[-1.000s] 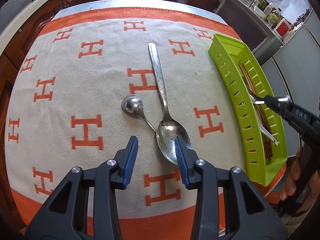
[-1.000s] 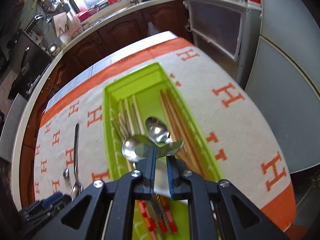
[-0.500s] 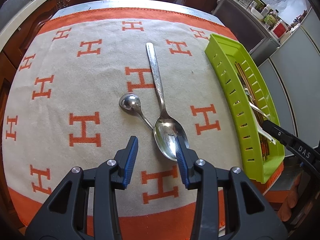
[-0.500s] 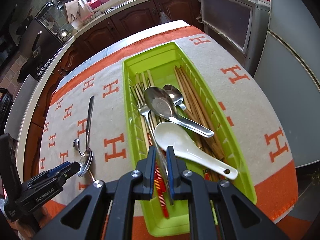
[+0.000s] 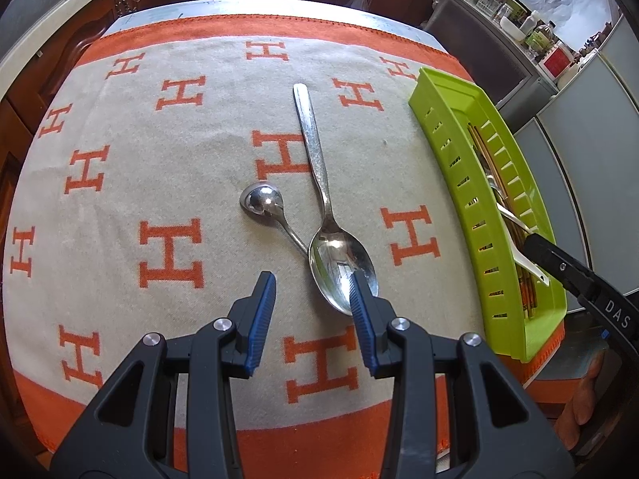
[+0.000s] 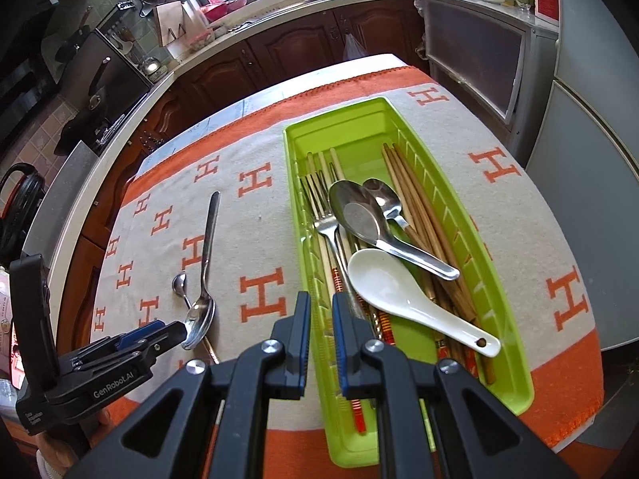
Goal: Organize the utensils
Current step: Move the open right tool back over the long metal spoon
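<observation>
A large steel spoon [image 5: 325, 215] lies on the orange-and-beige cloth, bowl toward me, over the handle of a small steel spoon [image 5: 263, 203]. My left gripper [image 5: 313, 295] is open and empty, low over the cloth, its right finger at the large spoon's bowl. Both spoons show in the right wrist view, large [image 6: 203, 275] and small [image 6: 180, 284]. The green tray [image 6: 515, 367] holds a steel spoon [image 6: 359, 219], a white ceramic spoon [image 6: 403, 299], forks and chopsticks. My right gripper [image 6: 321, 315] is empty, jaws slightly parted, above the tray's near left wall.
The tray [image 5: 451, 151] sits at the cloth's right side near the table edge. Kitchen counters and cabinets [image 6: 279, 40] surround the table. The left gripper body [image 6: 100, 363] shows at the lower left of the right wrist view.
My right gripper let go of the steel spoon, which now lies in the tray, and drew back toward the tray's near end. My left gripper has barely moved.
</observation>
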Action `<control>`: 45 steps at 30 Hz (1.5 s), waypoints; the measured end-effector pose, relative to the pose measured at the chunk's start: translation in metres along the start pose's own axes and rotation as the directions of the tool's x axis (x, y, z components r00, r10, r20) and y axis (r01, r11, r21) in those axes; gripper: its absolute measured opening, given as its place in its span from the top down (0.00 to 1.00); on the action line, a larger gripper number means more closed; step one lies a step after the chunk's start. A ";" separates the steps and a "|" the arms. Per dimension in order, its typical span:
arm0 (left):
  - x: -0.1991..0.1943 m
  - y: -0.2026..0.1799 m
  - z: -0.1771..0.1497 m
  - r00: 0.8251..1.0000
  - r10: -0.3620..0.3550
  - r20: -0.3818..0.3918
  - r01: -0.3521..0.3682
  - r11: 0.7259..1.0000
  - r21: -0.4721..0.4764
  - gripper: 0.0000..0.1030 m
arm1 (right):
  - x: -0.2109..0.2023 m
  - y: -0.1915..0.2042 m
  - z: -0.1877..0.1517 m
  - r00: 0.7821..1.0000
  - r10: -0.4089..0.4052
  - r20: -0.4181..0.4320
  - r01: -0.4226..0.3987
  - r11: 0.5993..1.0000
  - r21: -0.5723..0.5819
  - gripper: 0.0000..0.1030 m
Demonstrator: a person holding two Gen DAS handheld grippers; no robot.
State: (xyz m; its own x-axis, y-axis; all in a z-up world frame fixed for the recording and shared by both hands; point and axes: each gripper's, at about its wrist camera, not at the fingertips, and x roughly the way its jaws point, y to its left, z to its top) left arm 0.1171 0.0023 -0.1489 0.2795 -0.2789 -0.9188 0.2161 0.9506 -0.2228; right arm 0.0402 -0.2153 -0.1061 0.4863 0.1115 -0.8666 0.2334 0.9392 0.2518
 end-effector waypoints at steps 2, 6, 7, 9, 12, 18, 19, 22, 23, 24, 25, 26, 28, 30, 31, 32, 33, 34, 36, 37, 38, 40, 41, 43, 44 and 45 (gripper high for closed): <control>0.000 0.000 0.000 1.000 0.000 -0.001 0.000 1.000 0.001 0.67 | -0.001 0.003 0.000 1.000 0.007 0.004 -0.007 1.000 -0.009 0.90; 0.000 0.000 -0.001 1.000 -0.001 -0.001 0.001 1.000 0.002 0.67 | -0.002 0.008 0.000 1.000 0.023 0.011 -0.023 0.999 -0.025 0.90; -0.001 0.000 -0.001 1.000 -0.002 0.000 0.002 1.000 0.002 0.67 | -0.001 0.009 0.000 1.000 0.025 0.012 -0.025 0.999 -0.028 0.90; -0.001 0.000 -0.001 1.000 -0.002 0.000 0.002 1.000 0.001 0.67 | -0.002 0.011 0.001 0.999 0.031 0.015 -0.030 0.999 -0.034 0.90; -0.001 0.001 -0.002 1.000 -0.003 0.002 0.003 1.000 -0.002 0.67 | -0.003 0.016 0.001 0.999 0.040 0.020 -0.039 0.998 -0.048 0.90; -0.006 0.005 -0.003 1.000 -0.010 0.007 0.010 1.000 -0.007 0.67 | -0.003 0.029 0.001 0.997 0.068 0.020 -0.066 0.994 -0.085 0.90; -0.007 0.005 -0.003 1.000 -0.010 0.010 0.010 1.000 -0.007 0.67 | -0.003 0.031 0.001 0.997 0.072 0.018 -0.070 0.993 -0.092 0.90; -0.012 0.008 -0.003 1.000 -0.013 0.017 0.013 1.000 -0.011 0.66 | -0.001 0.039 0.001 0.996 0.087 0.010 -0.085 0.990 -0.113 0.90; -0.013 0.009 -0.004 1.000 -0.013 0.019 0.013 1.000 -0.012 0.66 | 0.000 0.042 0.000 0.996 0.091 0.008 -0.089 0.989 -0.121 0.90; -0.013 0.011 -0.004 1.000 -0.013 0.020 0.013 1.000 -0.014 0.66 | 0.002 0.046 0.000 0.995 0.098 0.003 -0.097 0.987 -0.132 0.90; -0.014 0.011 -0.004 1.000 -0.013 0.020 0.013 1.000 -0.016 0.66 | 0.003 0.049 0.000 0.995 0.104 -0.001 -0.103 0.985 -0.141 0.90; -0.014 0.013 -0.005 1.000 -0.013 0.020 0.014 1.000 -0.018 0.66 | 0.005 0.052 0.000 0.994 0.110 -0.006 -0.109 0.983 -0.151 0.90; -0.014 0.015 -0.006 1.000 -0.014 0.019 0.014 1.000 -0.022 0.66 | 0.008 0.059 -0.001 0.993 0.120 -0.019 -0.122 0.978 -0.171 0.90; -0.015 0.018 -0.007 1.000 -0.014 0.019 0.015 1.000 -0.026 0.66 | 0.012 0.065 -0.002 0.991 0.130 -0.033 -0.134 0.974 -0.185 0.90; -0.015 0.019 -0.007 1.000 -0.014 0.019 0.014 0.999 -0.028 0.66 | 0.015 0.068 -0.002 0.990 0.133 -0.042 -0.139 0.972 -0.192 0.90; -0.015 0.021 -0.008 1.000 -0.012 0.019 0.013 0.999 -0.031 0.66 | 0.017 0.070 -0.002 0.990 0.135 -0.050 -0.142 0.970 -0.196 0.90; -0.015 0.022 -0.008 1.000 -0.012 0.019 0.012 0.999 -0.033 0.66 | 0.020 0.072 -0.002 0.989 0.138 -0.058 -0.147 0.969 -0.200 0.90; -0.015 0.023 -0.009 1.000 -0.011 0.019 0.012 0.999 -0.035 0.66 | 0.023 0.074 -0.003 0.988 0.141 -0.068 -0.152 0.968 -0.202 0.90; -0.014 0.027 -0.009 1.000 -0.012 0.013 0.012 0.999 -0.042 0.62 | 0.029 0.077 -0.002 0.986 0.144 -0.089 -0.159 0.966 -0.205 0.90; -0.014 0.029 -0.010 1.000 -0.013 0.013 0.013 0.999 -0.047 0.61 | 0.033 0.078 -0.002 0.984 0.145 -0.100 -0.163 0.965 -0.205 0.90; -0.013 0.031 -0.010 1.000 -0.013 0.013 0.014 0.999 -0.052 0.59 | 0.036 0.079 -0.002 0.983 0.144 -0.110 -0.164 0.965 -0.206 0.90; -0.013 0.035 -0.011 1.000 -0.016 0.015 0.017 0.998 -0.061 0.59 | 0.042 0.083 -0.003 0.981 0.142 -0.133 -0.168 0.963 -0.209 0.90; -0.012 0.037 -0.012 1.000 -0.017 0.013 0.018 0.998 -0.065 0.58 | 0.045 0.085 -0.003 0.978 0.148 -0.145 -0.176 0.962 -0.208 0.90; -0.009 0.040 -0.013 1.000 -0.018 0.006 0.018 0.997 -0.074 0.58 | 0.051 0.087 -0.004 0.976 0.147 -0.162 -0.180 0.962 -0.207 0.90; -0.008 0.042 -0.014 1.000 -0.020 0.001 0.020 0.997 -0.077 0.58 | 0.054 0.088 -0.004 0.974 0.150 -0.172 -0.184 0.961 -0.205 0.90; -0.007 0.044 -0.014 1.000 -0.020 -0.002 0.020 0.997 -0.080 0.58 | 0.058 0.088 -0.005 0.971 0.153 -0.185 -0.190 0.961 -0.202 0.90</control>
State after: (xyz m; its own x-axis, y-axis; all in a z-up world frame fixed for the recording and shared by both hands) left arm 0.1112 0.0477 -0.1573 0.2732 -0.2978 -0.9147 0.1457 0.9527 -0.2667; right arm 0.0843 -0.1241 -0.1364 0.3524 0.3117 -0.8824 -0.0385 0.9469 0.3192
